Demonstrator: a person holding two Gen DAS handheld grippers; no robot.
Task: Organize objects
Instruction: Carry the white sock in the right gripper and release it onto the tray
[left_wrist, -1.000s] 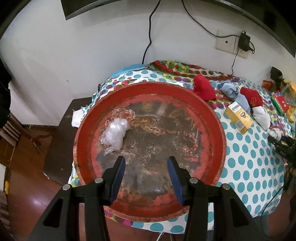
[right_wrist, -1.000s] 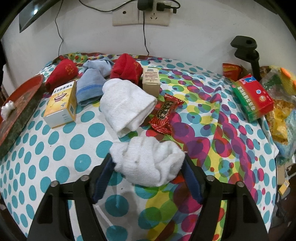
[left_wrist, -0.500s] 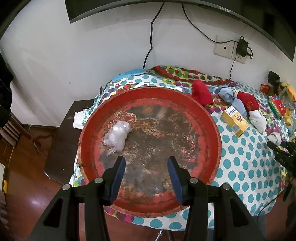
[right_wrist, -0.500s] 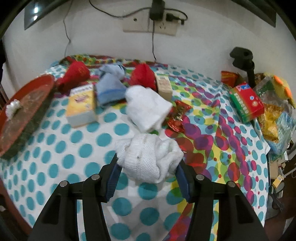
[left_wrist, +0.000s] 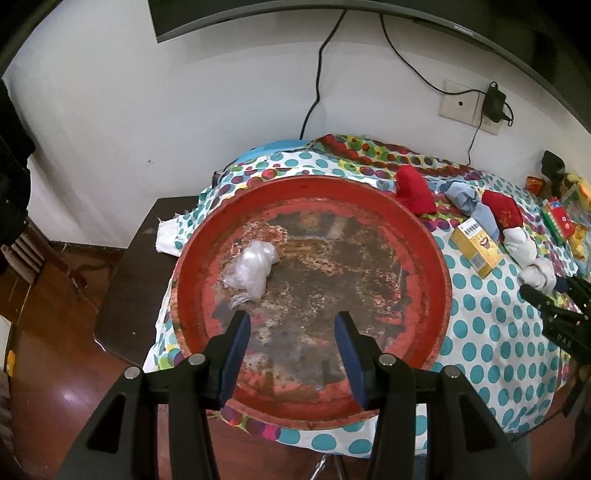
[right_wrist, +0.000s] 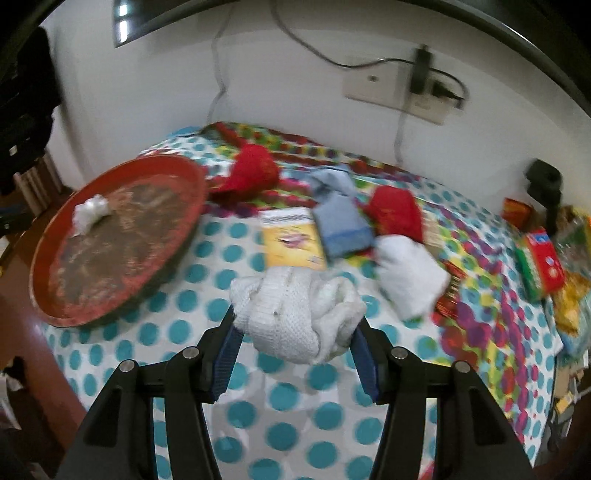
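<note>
My right gripper is shut on a white knitted sock bundle and holds it above the spotted tablecloth; it also shows in the left wrist view. My left gripper is open and empty over the near part of a worn red round tray, which also shows in the right wrist view. A crumpled clear plastic bag lies in the tray's left part. Red socks, a blue sock, a white sock and a yellow box lie on the table.
A red and green box and snack packets sit at the table's right edge. A wall socket with a charger and cables hang behind. A dark side table stands left of the tray, over a wood floor.
My right gripper has lifted the white sock bundle off the cloth and swung left, bringing the red tray into its view. My left gripper has drawn back and up from the tray.
</note>
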